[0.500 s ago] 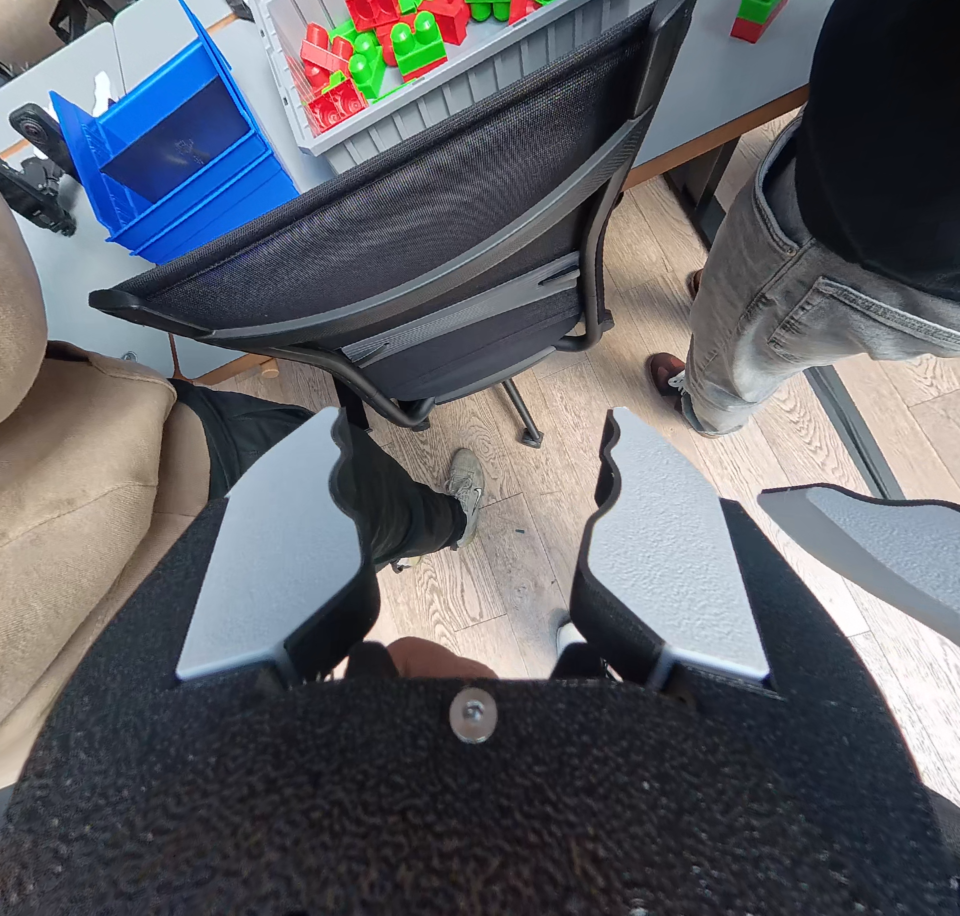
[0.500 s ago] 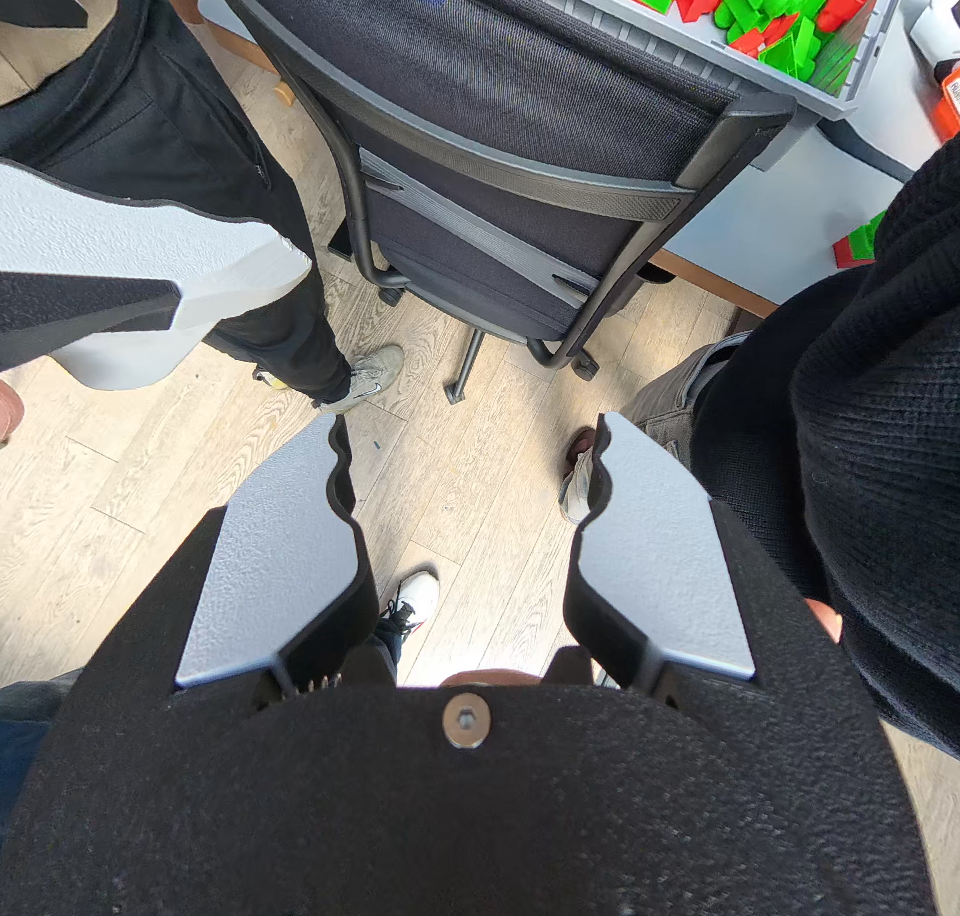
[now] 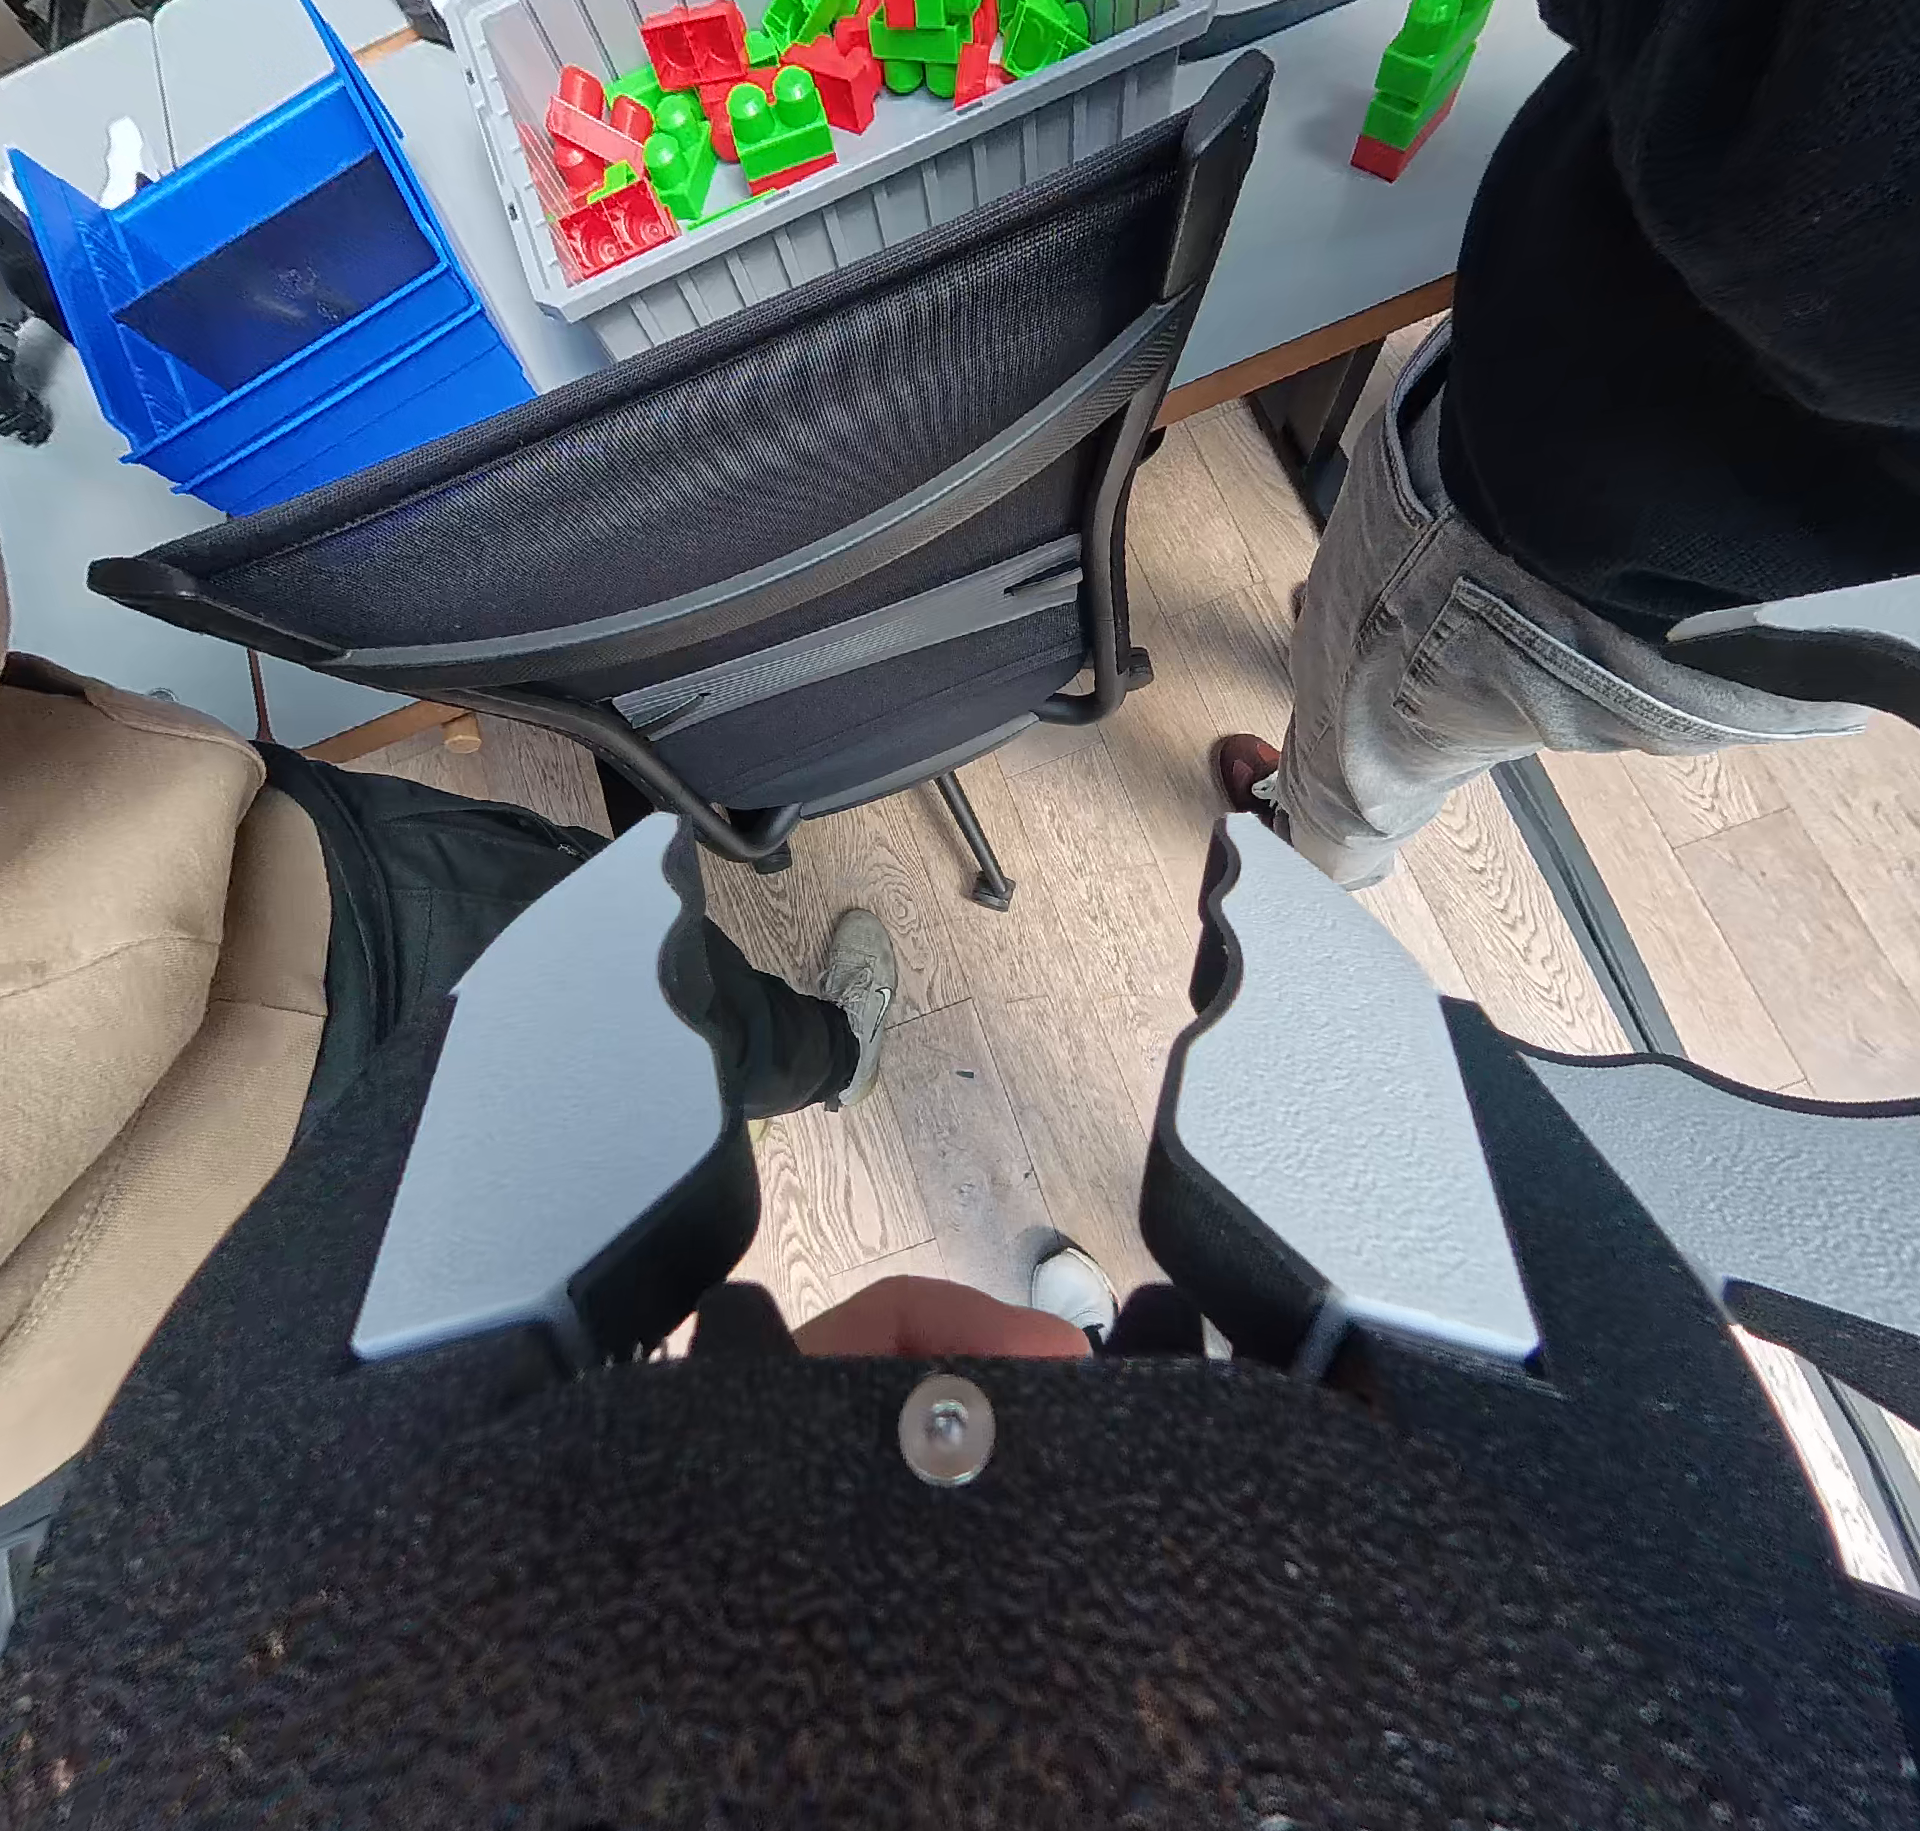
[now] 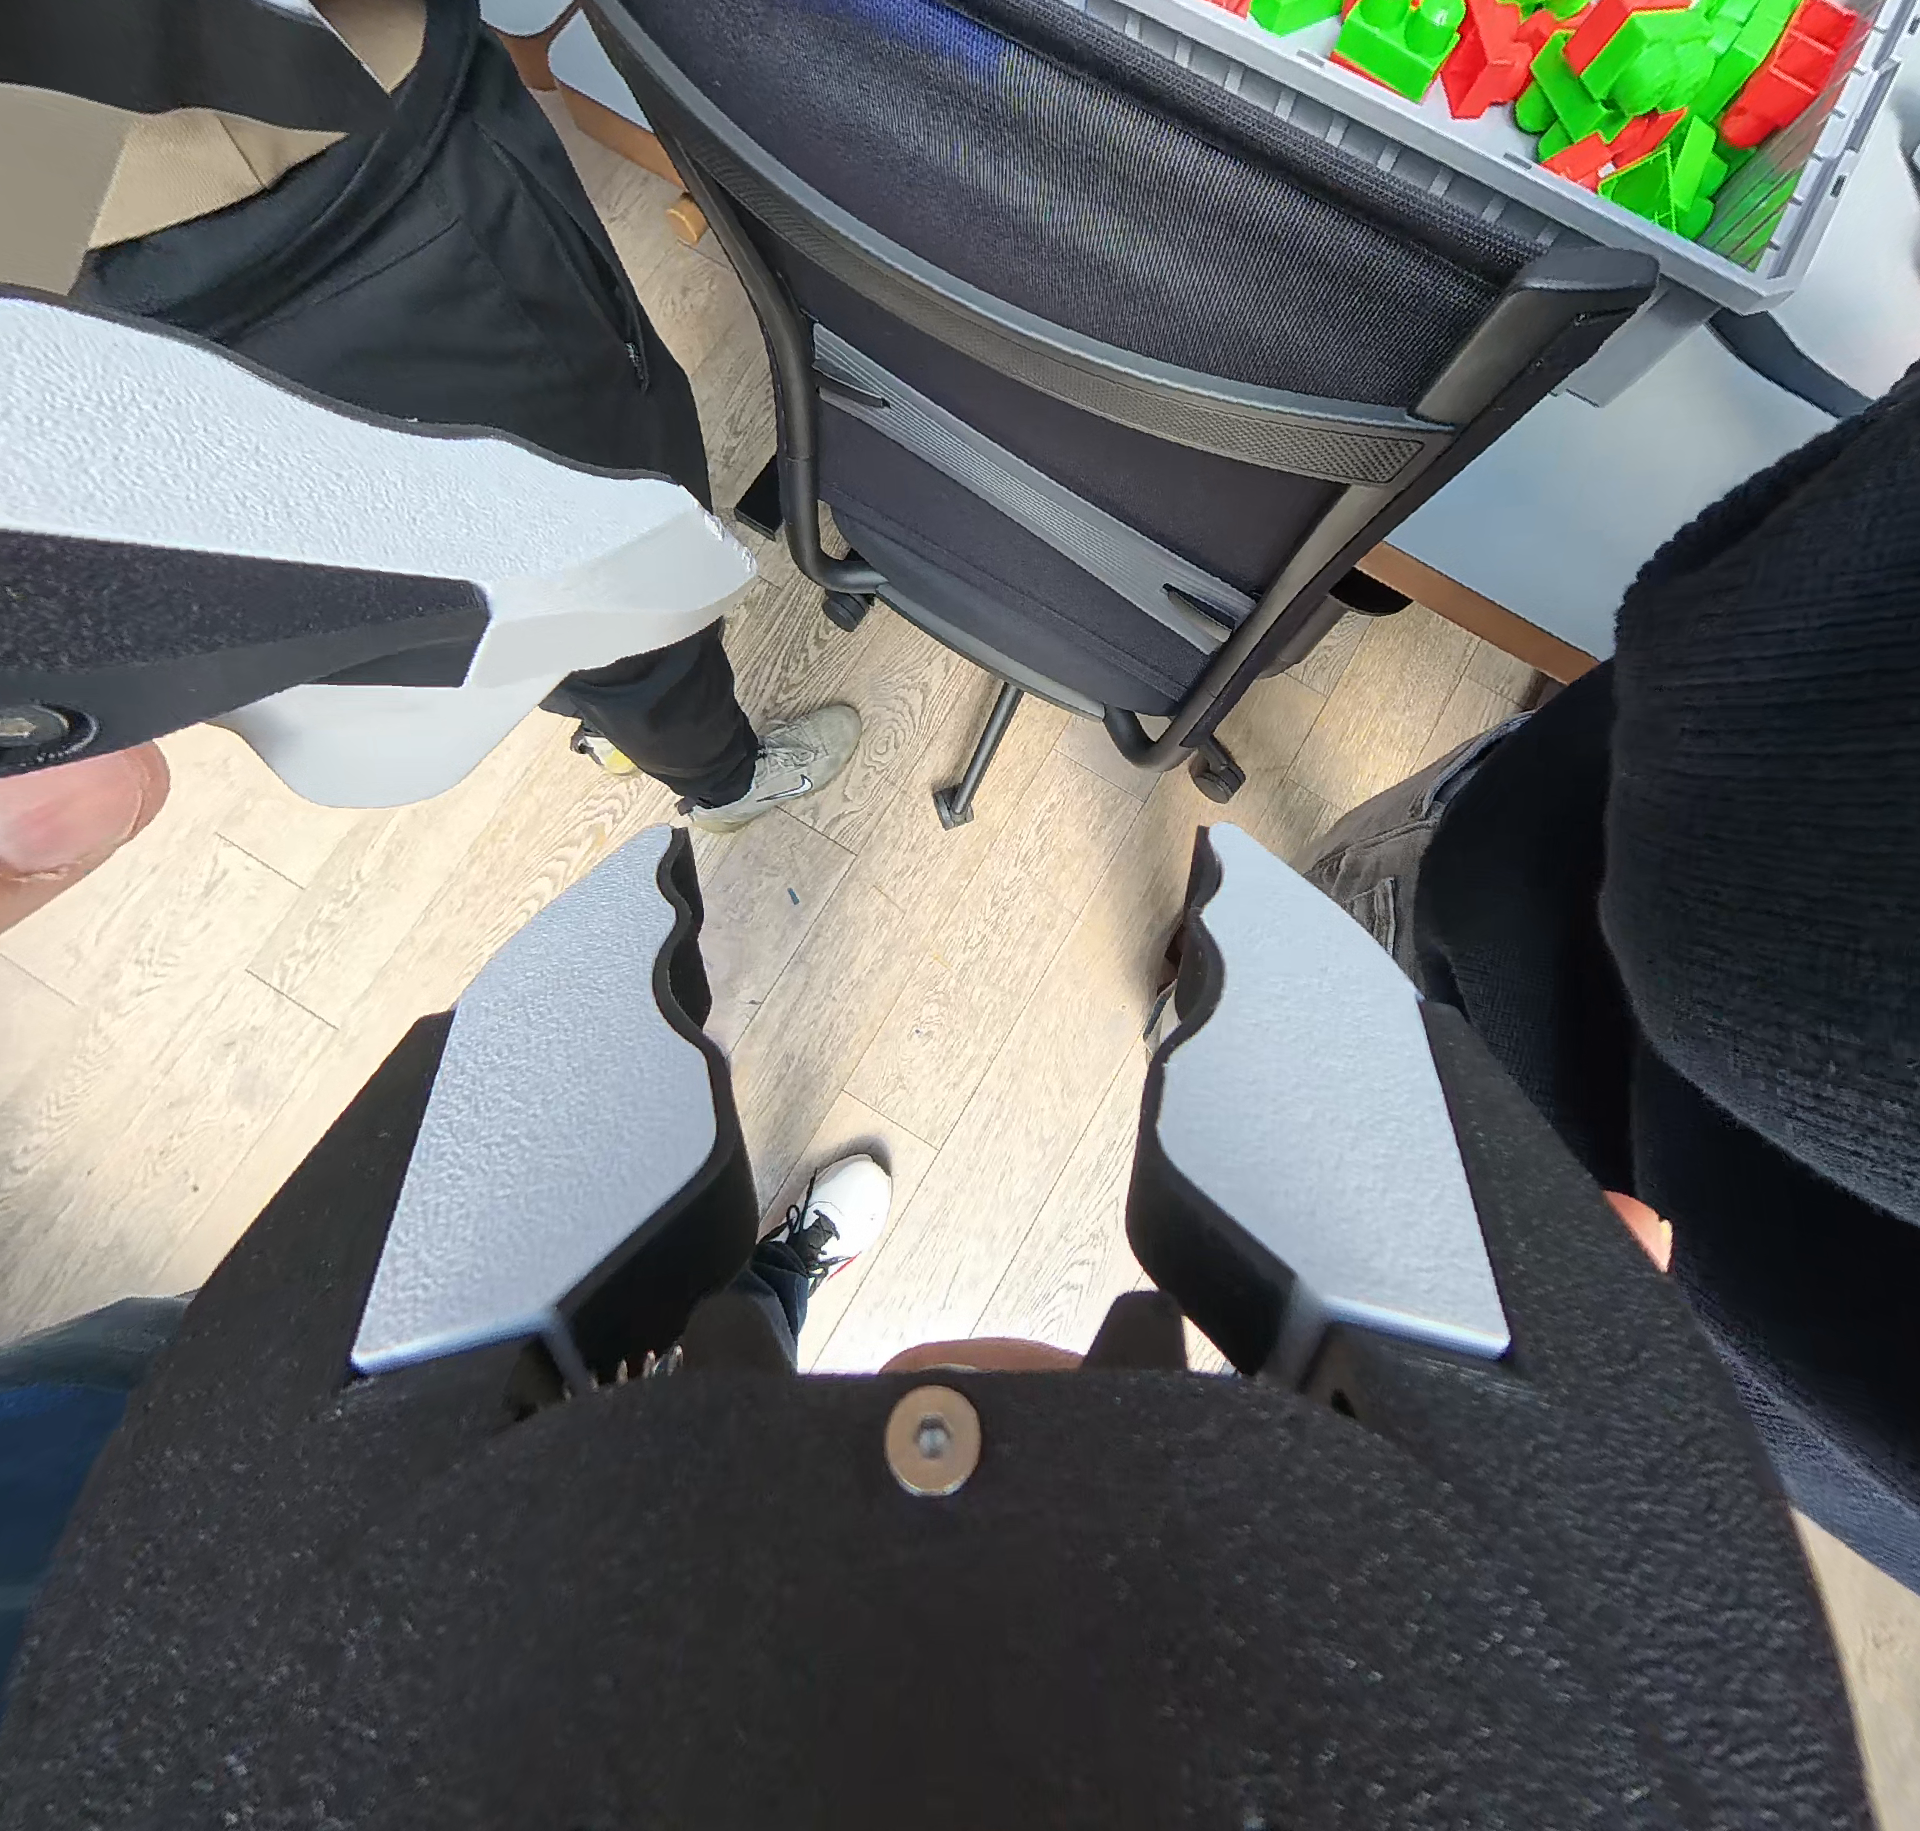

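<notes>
The left gripper (image 3: 945, 846) and right gripper (image 4: 940, 846) both hang with jaws apart and empty above the wooden floor (image 4: 935, 971), behind a black mesh chair (image 3: 727, 493). Beyond it, at the surface's (image 3: 1340, 254) near edge, a grey bin (image 3: 935, 192) holds red and green blocks (image 3: 790, 134) (a blue bin (image 3: 281, 306) stands beside it).

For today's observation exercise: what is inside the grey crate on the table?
The grey crate holds a loose heap of red and green building blocks. Its near end is hidden behind the black chair back, and the blocks cover most of its floor.
</notes>
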### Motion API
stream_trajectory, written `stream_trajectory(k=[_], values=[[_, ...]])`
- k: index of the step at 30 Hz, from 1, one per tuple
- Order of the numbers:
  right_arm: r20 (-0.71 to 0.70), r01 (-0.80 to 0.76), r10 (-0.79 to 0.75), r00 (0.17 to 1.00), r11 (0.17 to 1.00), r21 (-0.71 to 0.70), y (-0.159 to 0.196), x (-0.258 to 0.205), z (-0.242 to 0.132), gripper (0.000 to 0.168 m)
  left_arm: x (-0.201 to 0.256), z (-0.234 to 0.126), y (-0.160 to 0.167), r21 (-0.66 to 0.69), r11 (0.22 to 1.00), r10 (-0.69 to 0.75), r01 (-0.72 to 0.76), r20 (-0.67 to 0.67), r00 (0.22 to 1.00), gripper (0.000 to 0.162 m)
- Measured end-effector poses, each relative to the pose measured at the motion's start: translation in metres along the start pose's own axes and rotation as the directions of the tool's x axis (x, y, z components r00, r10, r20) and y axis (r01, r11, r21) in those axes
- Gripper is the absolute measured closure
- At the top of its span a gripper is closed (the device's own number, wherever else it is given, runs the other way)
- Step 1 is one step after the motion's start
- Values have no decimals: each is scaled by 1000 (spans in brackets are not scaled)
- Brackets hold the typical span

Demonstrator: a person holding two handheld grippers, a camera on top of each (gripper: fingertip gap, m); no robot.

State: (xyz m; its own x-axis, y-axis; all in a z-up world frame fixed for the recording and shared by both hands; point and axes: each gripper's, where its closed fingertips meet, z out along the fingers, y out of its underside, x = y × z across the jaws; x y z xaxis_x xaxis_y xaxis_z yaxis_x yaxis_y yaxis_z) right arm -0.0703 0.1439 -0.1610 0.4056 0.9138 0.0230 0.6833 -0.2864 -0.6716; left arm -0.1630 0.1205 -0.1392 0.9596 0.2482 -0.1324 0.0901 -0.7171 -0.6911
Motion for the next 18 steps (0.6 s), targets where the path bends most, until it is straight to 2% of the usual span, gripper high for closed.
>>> stream_trajectory(k=[7, 18], values=[[11, 13, -13, 1000, 1000, 21, -5, -3, -8, 79, 3, -11, -1, 18, 1000, -25, 25, -1, 1000, 71], [-6, 6, -6, 1000, 995, 98, -40, -3, -25, 79, -2, -32, -21, 67, 997, -33, 31, 31, 999, 71]])
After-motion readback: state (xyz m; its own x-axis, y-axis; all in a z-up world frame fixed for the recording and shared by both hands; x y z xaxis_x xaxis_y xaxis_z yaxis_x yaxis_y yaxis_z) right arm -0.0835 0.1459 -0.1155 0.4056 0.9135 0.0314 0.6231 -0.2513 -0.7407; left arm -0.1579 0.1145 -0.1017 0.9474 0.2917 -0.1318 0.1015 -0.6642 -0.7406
